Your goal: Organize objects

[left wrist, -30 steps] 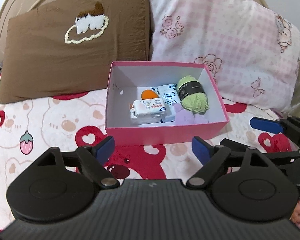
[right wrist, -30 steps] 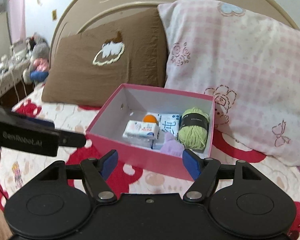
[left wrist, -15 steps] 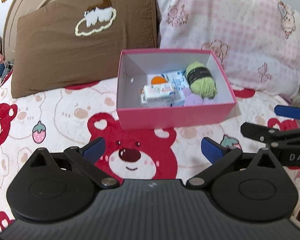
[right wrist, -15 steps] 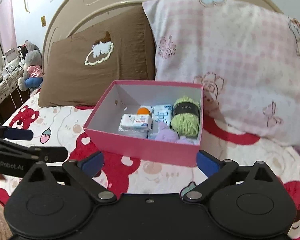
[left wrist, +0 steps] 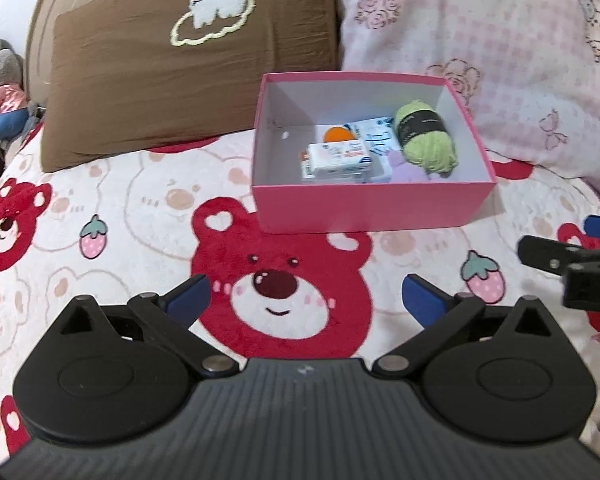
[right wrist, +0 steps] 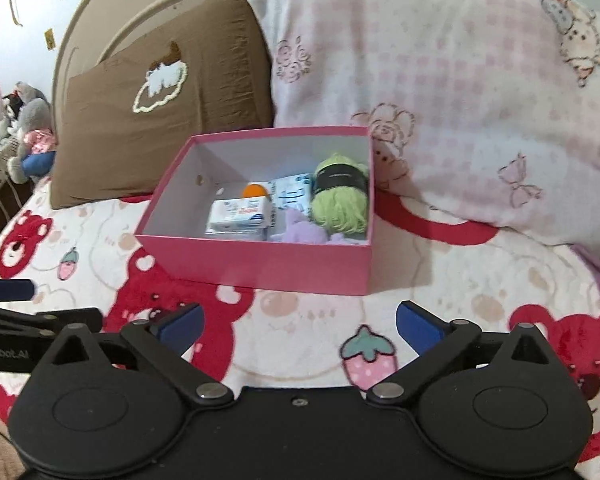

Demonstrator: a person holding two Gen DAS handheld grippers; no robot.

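Bedroom scene: bear-print blanket (left wrist: 100, 184), two pillows behind, and a pink box (left wrist: 372, 208) sitting mid-bed with yarn (left wrist: 424, 140), a white packet (left wrist: 336, 158), something orange and something purple in it. Looks like light, thin cardboard that'd flex, so I'd pinch the short walls from both sides. Left gripper (left wrist: 304, 296) is wide apart and empty; right gripper (right wrist: 298, 320) is just finishing opening, nothing between the jaws. Packet print is too small to read; "nRobot.AI" shows on the left one's arm.
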